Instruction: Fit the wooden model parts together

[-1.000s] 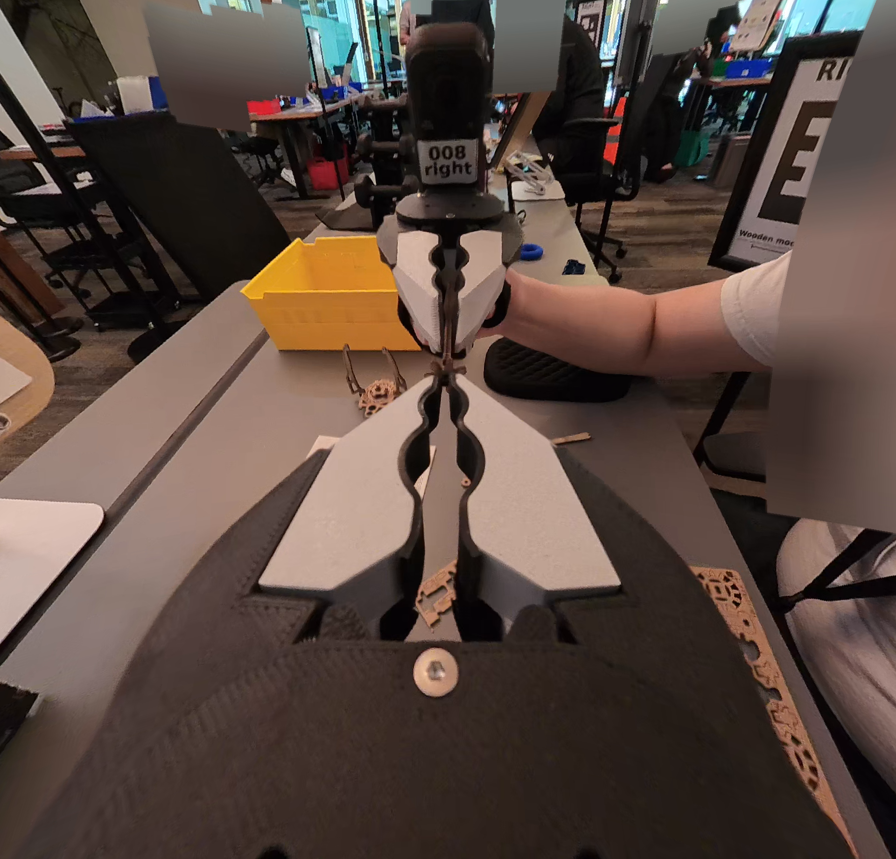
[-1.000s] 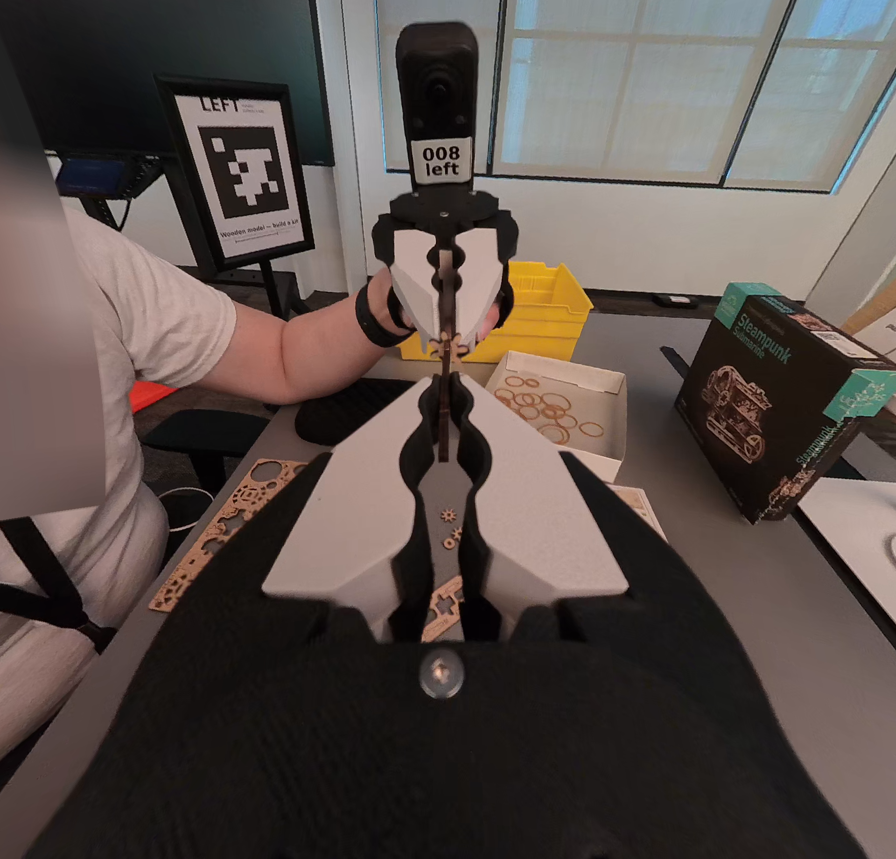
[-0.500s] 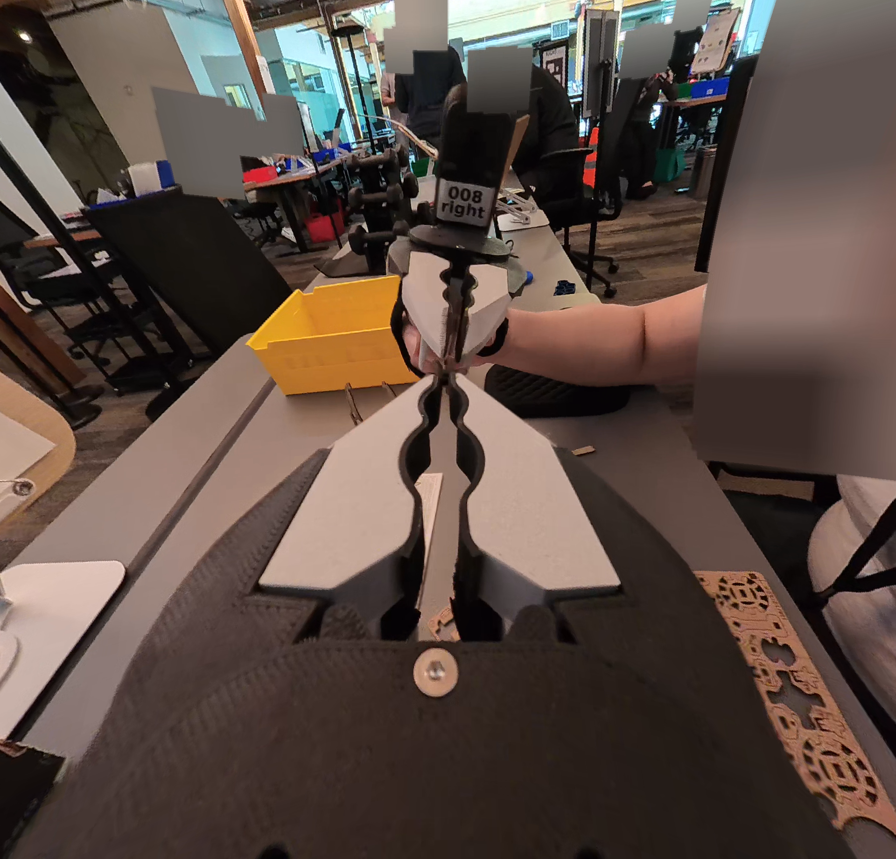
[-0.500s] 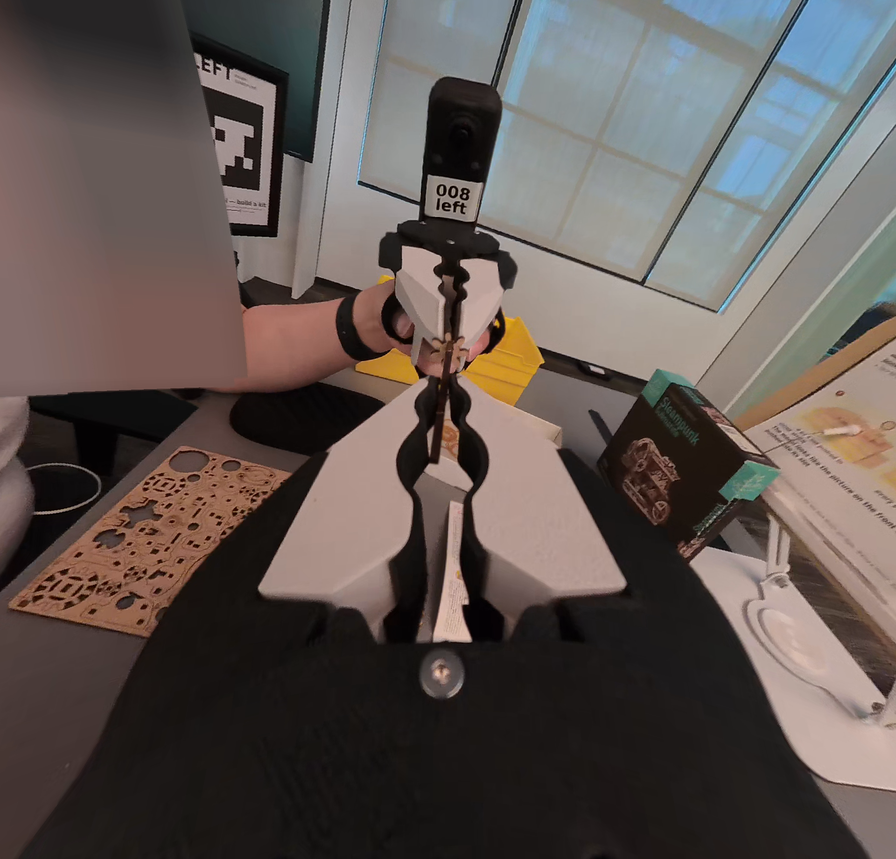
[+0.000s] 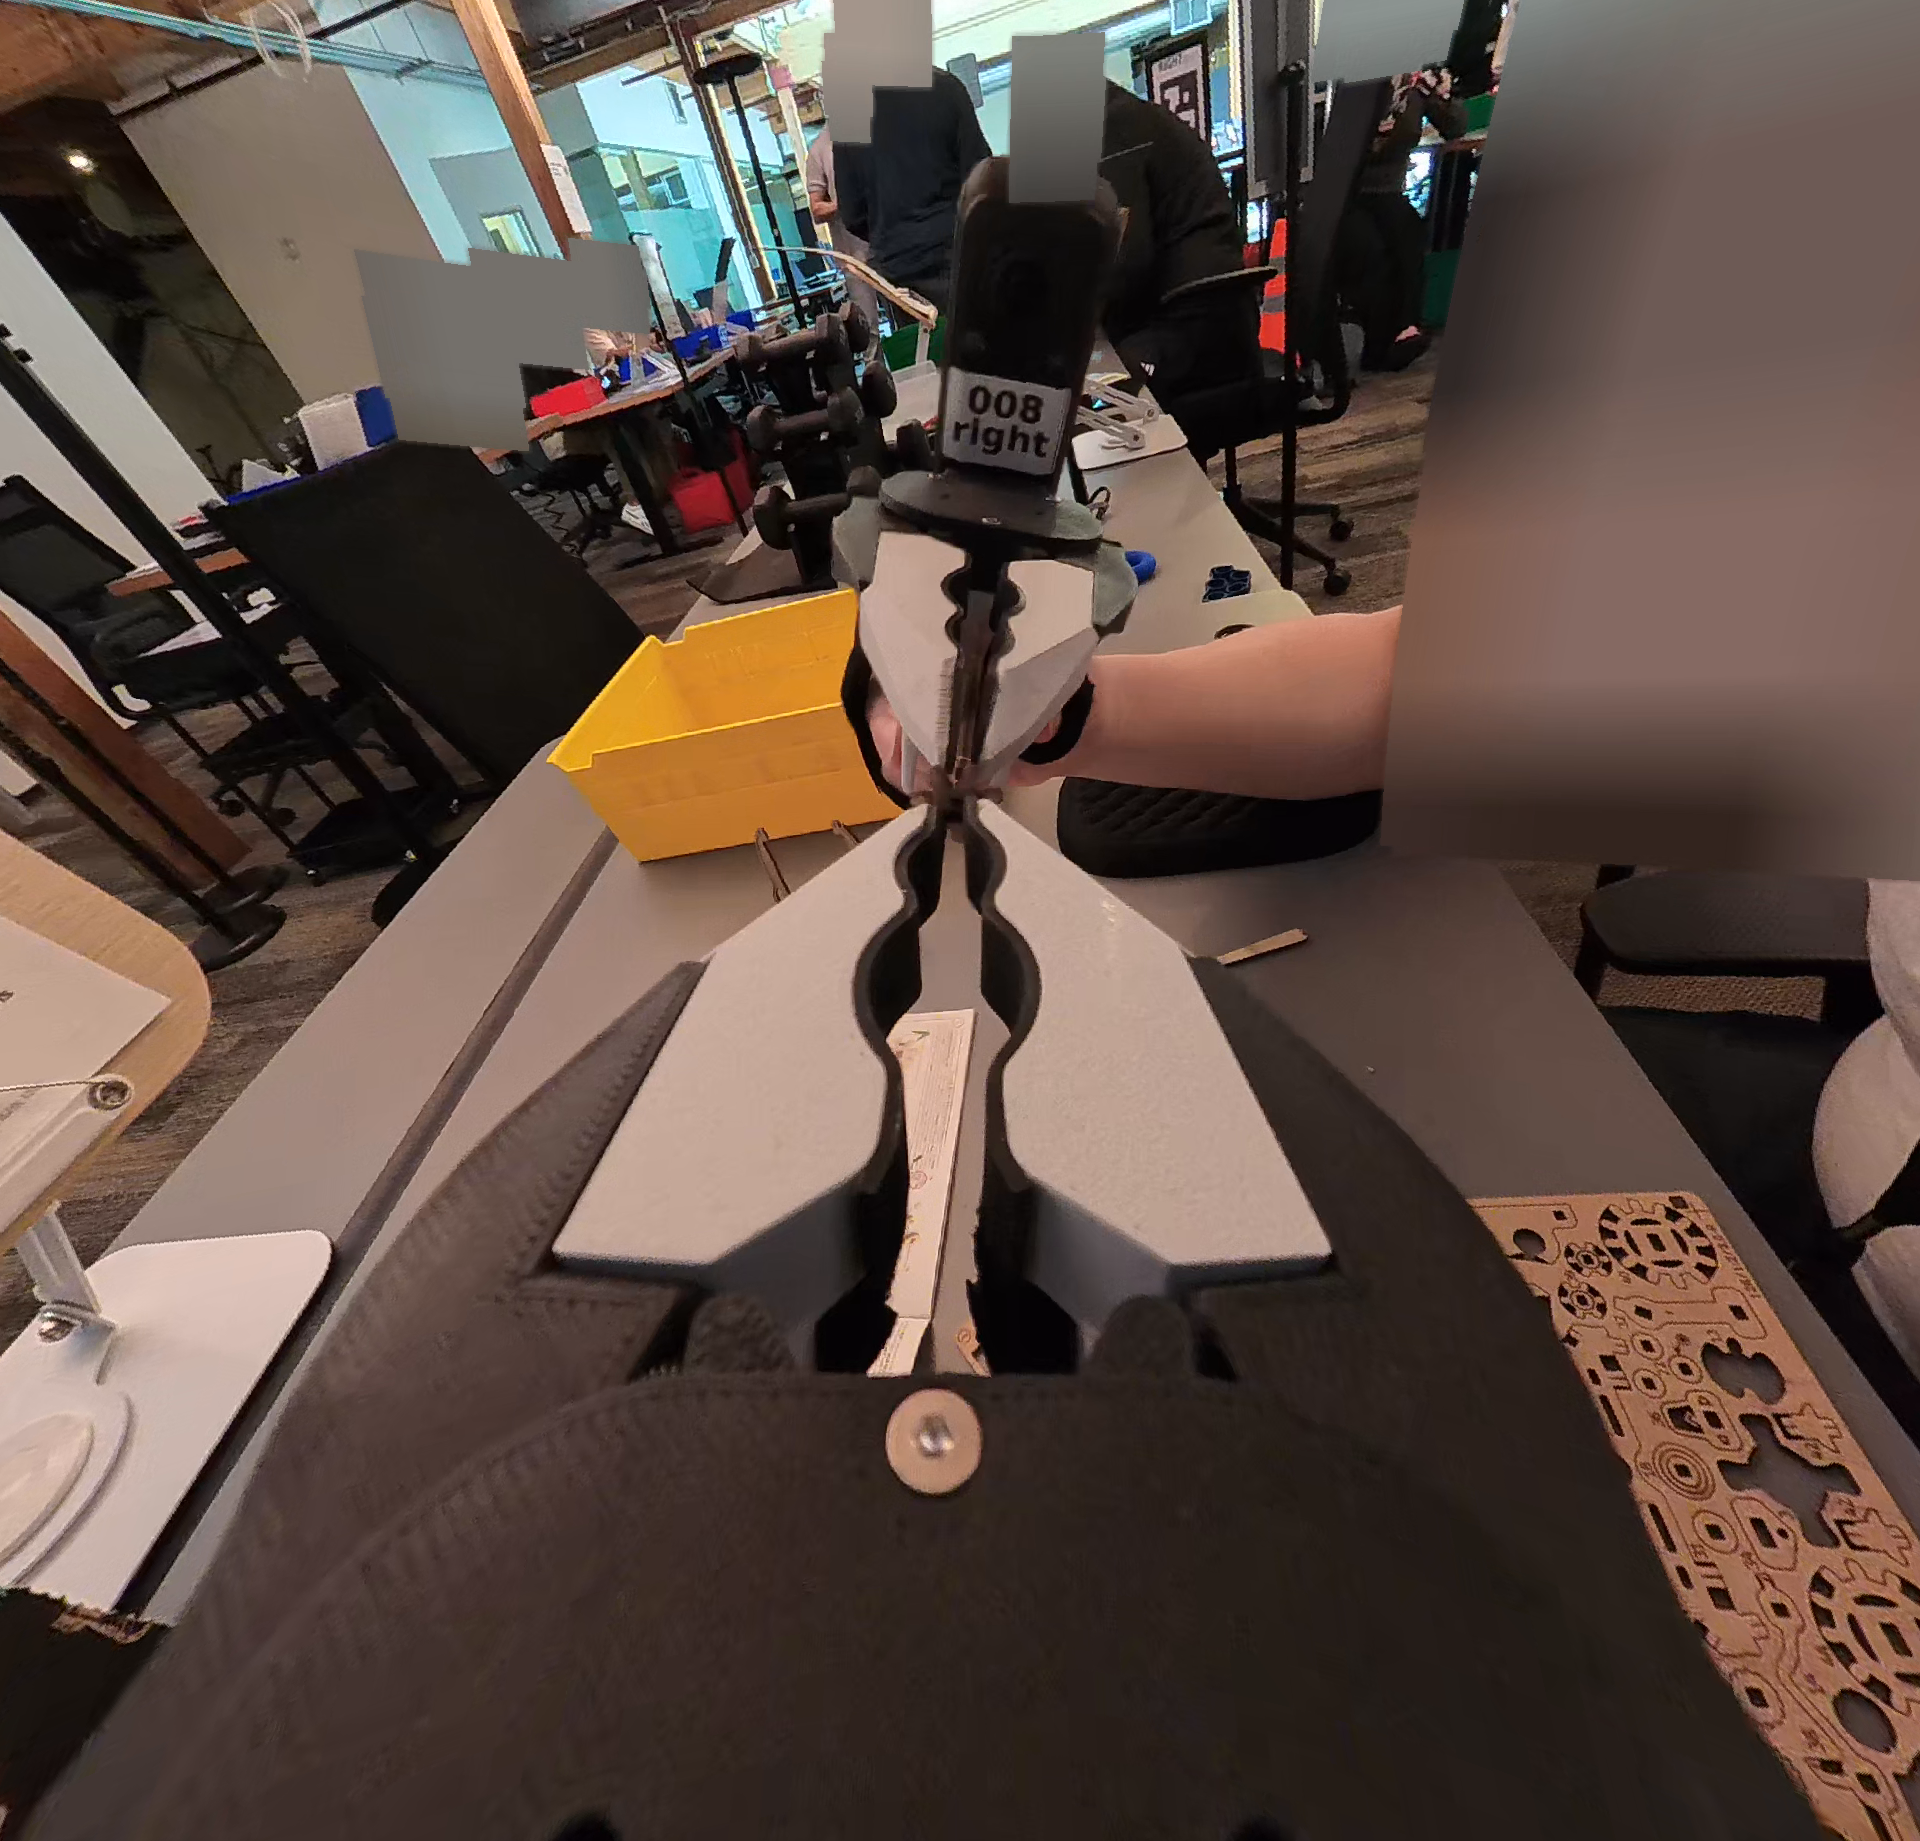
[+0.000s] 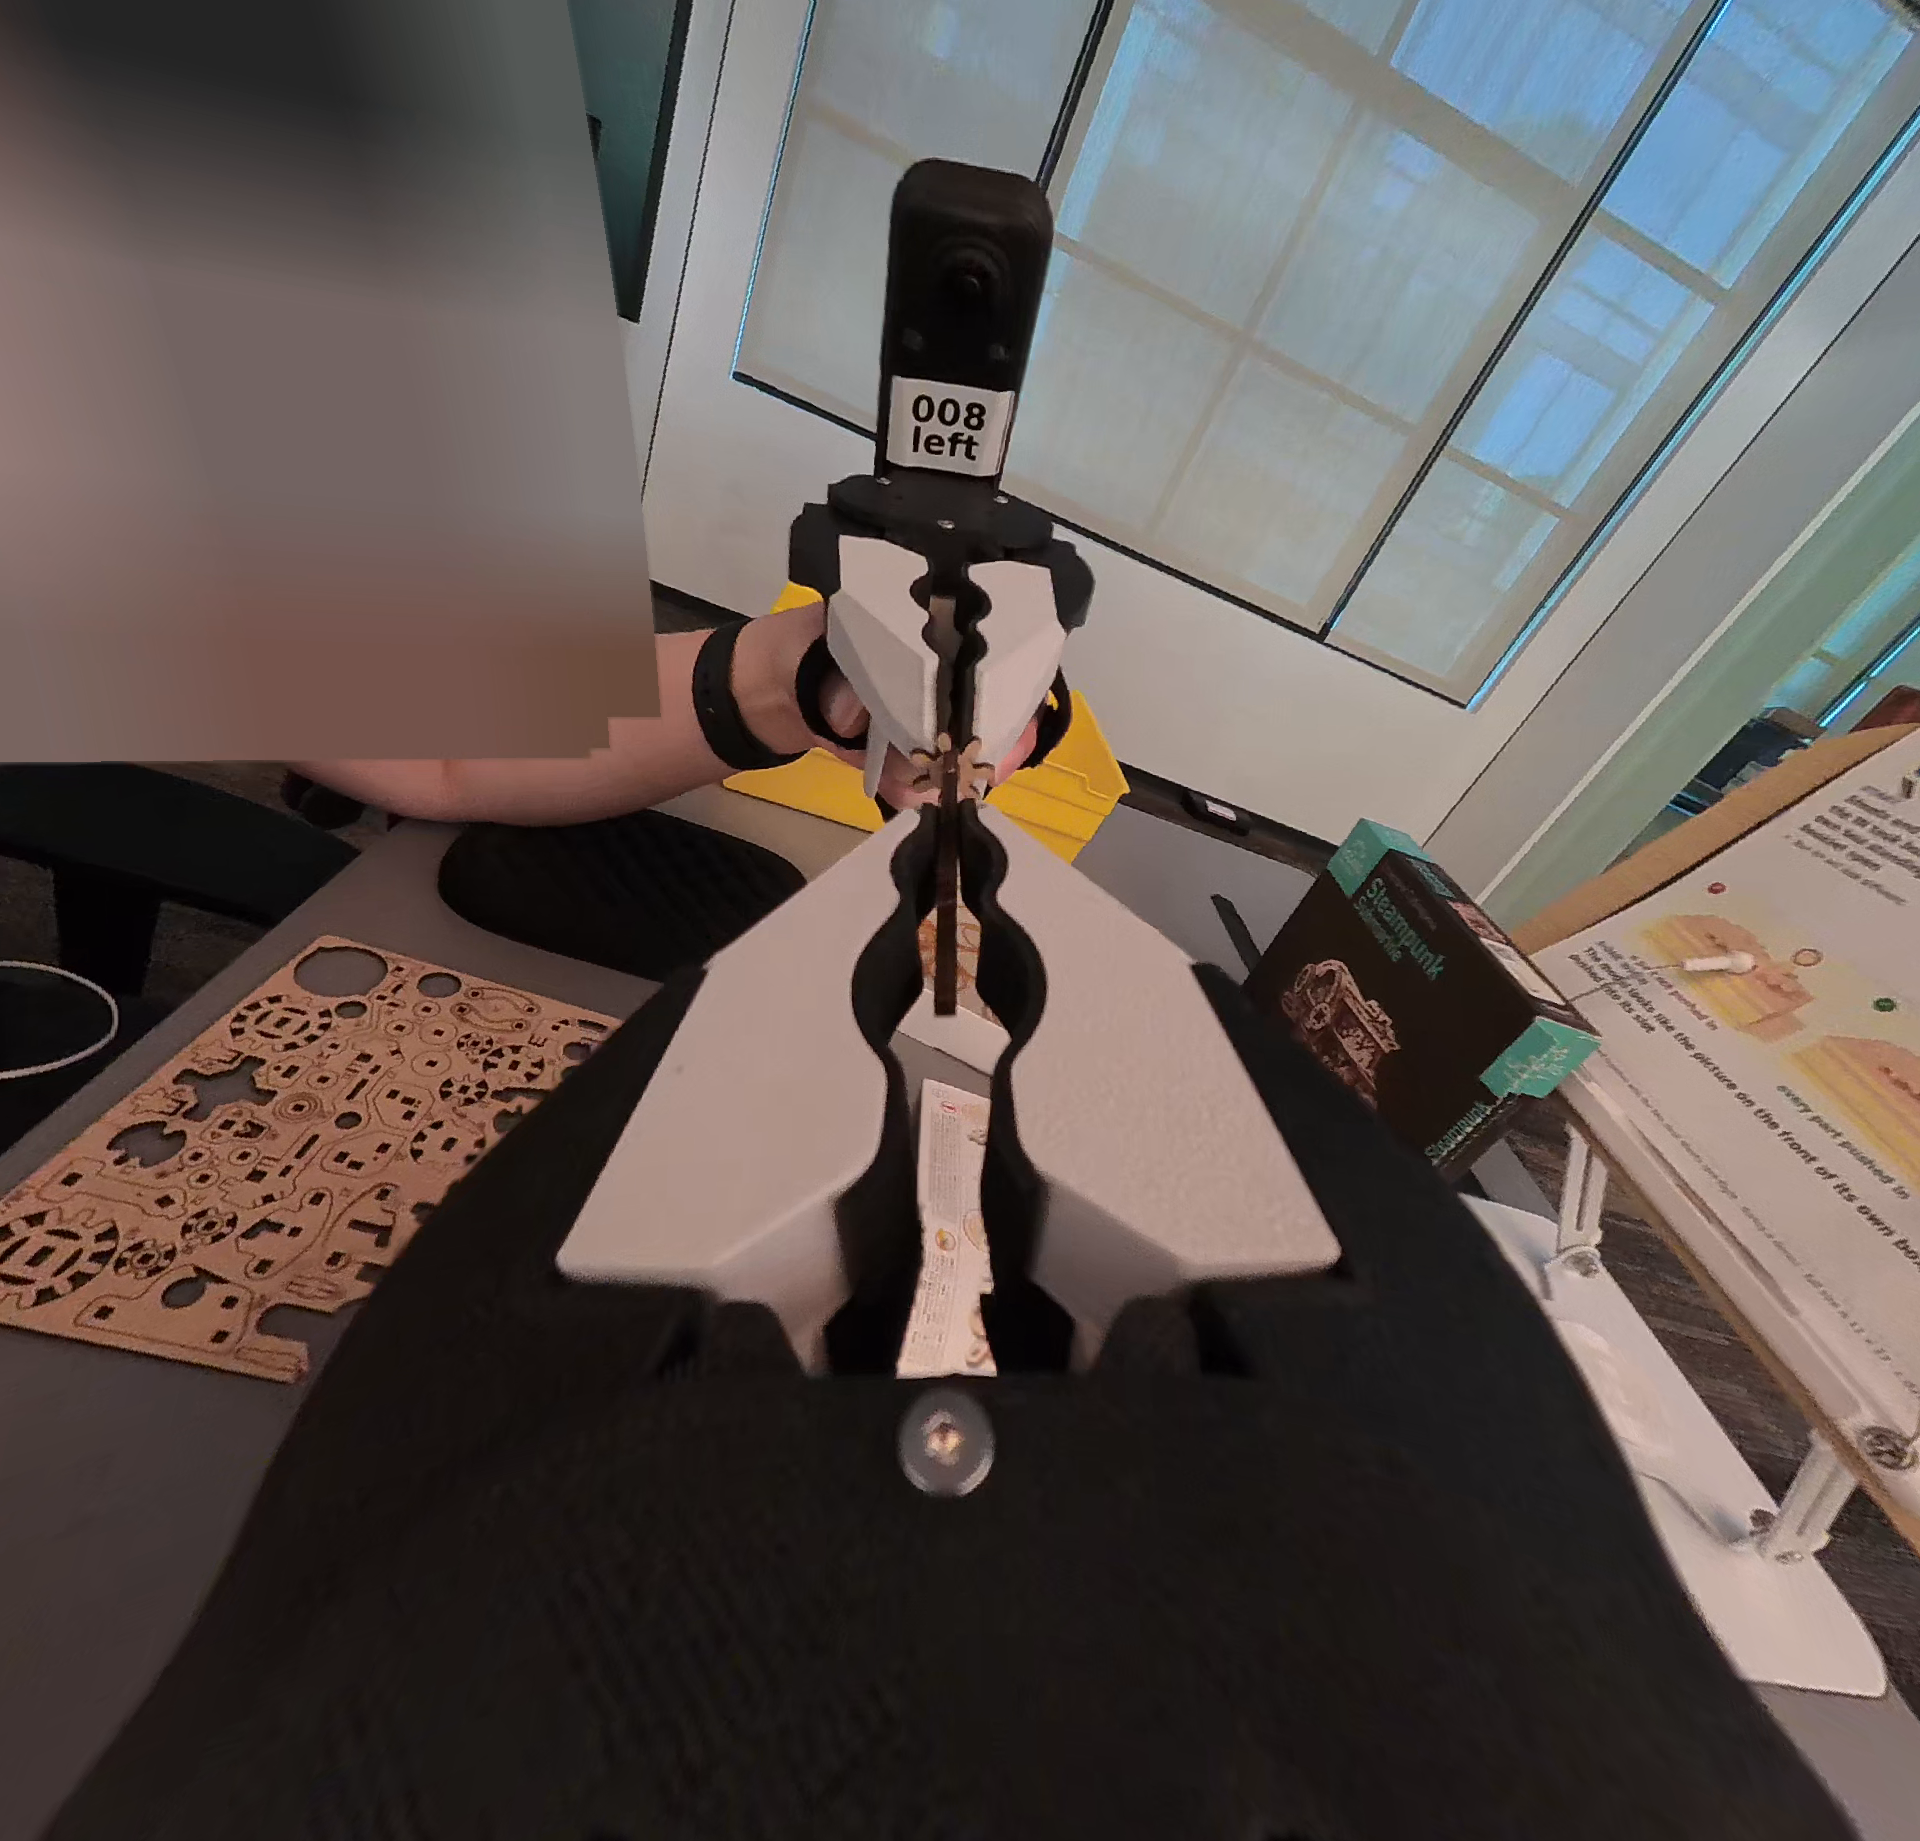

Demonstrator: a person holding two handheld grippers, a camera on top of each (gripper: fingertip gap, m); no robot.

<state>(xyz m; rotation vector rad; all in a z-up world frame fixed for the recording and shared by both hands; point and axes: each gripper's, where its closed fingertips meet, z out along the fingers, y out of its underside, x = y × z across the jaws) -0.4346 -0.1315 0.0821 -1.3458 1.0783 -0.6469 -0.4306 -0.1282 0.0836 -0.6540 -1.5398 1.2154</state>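
both hand-held grippers are up off the bench, nose to nose. my right hand-held gripper (image 6: 943, 835) is clamped on a thin wooden strip (image 6: 944, 918) running along its fingers, pointing straight at the little wooden cross piece (image 6: 943, 758) pinched in my left hand-held gripper (image 5: 951, 823).

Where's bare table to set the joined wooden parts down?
Bare grey tabletop lies between the black mesh pad and the laser-cut plywood sheet, with only a small wooden sliver on it. More bare table lies left of the left gripper, before the yellow plastic bin. It is crowded by the dark model-kit box and instruction stand.
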